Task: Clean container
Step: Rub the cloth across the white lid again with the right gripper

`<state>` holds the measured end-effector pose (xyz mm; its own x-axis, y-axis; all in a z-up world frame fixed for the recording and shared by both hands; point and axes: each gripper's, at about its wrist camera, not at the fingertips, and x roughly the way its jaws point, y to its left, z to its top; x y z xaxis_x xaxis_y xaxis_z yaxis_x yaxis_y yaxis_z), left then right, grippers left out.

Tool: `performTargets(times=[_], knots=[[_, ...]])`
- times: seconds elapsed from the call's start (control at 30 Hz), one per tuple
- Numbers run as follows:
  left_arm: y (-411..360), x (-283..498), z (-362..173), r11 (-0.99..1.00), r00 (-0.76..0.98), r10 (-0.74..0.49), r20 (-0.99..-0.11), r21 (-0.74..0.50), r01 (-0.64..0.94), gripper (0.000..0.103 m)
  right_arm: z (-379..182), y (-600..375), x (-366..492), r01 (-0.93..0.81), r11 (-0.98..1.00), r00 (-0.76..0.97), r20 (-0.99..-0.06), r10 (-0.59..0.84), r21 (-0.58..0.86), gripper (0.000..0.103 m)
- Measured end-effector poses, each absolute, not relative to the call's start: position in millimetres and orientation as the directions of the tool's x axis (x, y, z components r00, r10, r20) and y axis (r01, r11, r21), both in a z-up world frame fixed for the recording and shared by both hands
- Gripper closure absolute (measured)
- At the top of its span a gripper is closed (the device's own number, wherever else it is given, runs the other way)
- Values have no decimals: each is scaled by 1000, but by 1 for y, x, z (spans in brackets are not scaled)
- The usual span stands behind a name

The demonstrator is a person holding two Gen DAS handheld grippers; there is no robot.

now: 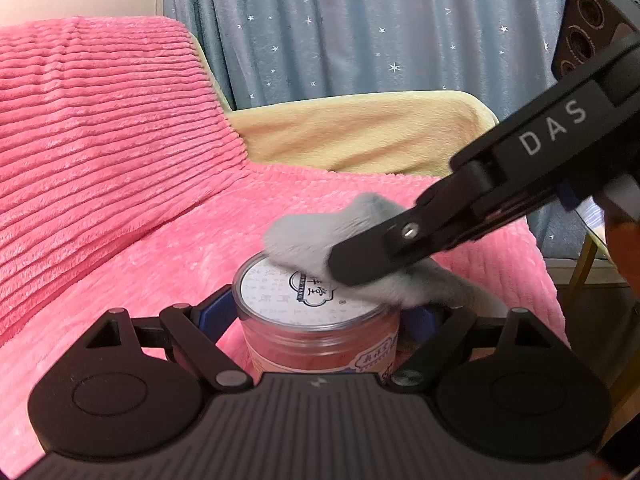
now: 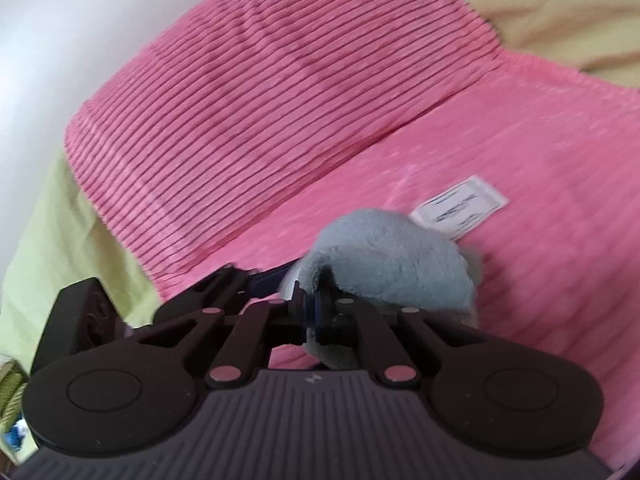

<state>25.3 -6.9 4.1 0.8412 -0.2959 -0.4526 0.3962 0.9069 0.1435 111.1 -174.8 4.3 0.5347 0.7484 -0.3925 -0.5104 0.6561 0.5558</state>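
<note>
In the left wrist view a clear round container (image 1: 320,344) with a white printed lid (image 1: 280,296) and pink contents stands upright between the blue pads of my left gripper (image 1: 320,314), which is shut on its sides. My right gripper (image 1: 360,260) comes in from the right, shut on a fluffy grey cloth (image 1: 304,236) that lies on the right part of the lid. In the right wrist view the right gripper (image 2: 312,300) pinches the same cloth (image 2: 388,256), which bulges ahead of the fingers and hides the container.
A pink ribbed cushion (image 1: 100,120) rises at the left, above a pink plush seat cover (image 1: 180,260). A cream blanket (image 1: 360,132) and a blue star-print curtain (image 1: 360,20) lie behind. A white paper tag (image 2: 460,204) rests on the cover. A wooden frame (image 1: 580,268) stands at the right.
</note>
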Motion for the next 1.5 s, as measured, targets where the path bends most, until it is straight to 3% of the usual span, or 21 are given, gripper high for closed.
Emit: performTargets(times=[0.73, 1.17, 1.5], knots=[[-8, 27, 5, 903, 841, -296, -453, 154, 401, 17, 1, -167, 124, -494, 662, 559, -377, 739, 564, 103], [-9, 30, 5, 906, 845, -283, -453, 164, 391, 17, -3, -165, 108, -538, 527, 409, -343, 846, 658, 103], [-4, 28, 7, 909, 846, -306, -437, 130, 397, 17, 10, -204, 103, -433, 717, 693, -306, 652, 547, 101]])
